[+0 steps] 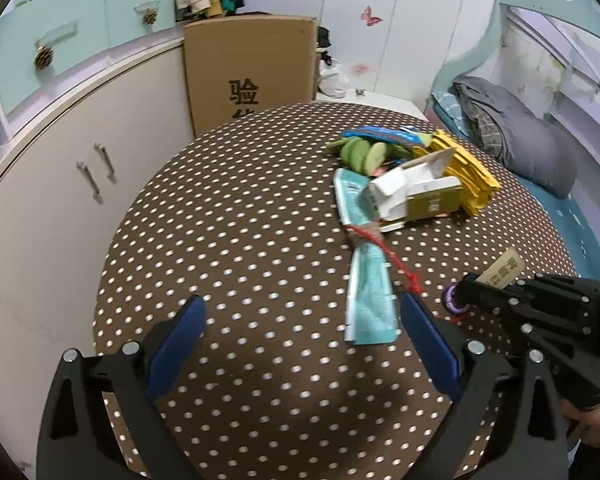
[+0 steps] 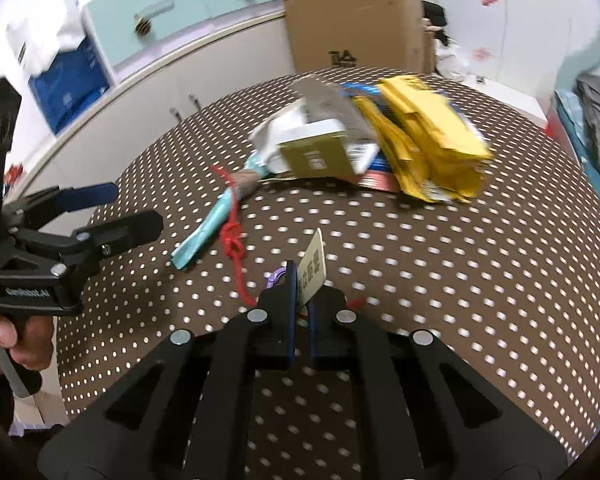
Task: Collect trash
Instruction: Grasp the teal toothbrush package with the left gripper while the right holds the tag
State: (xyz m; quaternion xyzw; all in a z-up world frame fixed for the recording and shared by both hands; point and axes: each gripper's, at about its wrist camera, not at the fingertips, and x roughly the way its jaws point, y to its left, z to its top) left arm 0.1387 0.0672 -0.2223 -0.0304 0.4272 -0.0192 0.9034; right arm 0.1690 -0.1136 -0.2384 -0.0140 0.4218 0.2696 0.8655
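Brown polka-dot tablecloth (image 1: 240, 240) carried the scattered trash. The right gripper (image 2: 304, 292) was clenched on a small beige printed tag (image 2: 314, 266), pinched upright by its lower edge, probably to lift it and its red string (image 2: 232, 236) clear of the cloth. The left gripper (image 1: 300, 320) hovered released, jaws spread, near a crumpled teal wrapper (image 1: 370, 292). Beyond lay an opened olive-and-white carton (image 1: 416, 196) and yellow packets (image 1: 472, 176), heaped together.

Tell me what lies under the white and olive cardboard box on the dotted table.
The white and olive cardboard box rests on the crumpled teal foil wrapper and a flat pink-edged paper. What lies under its middle is covered.
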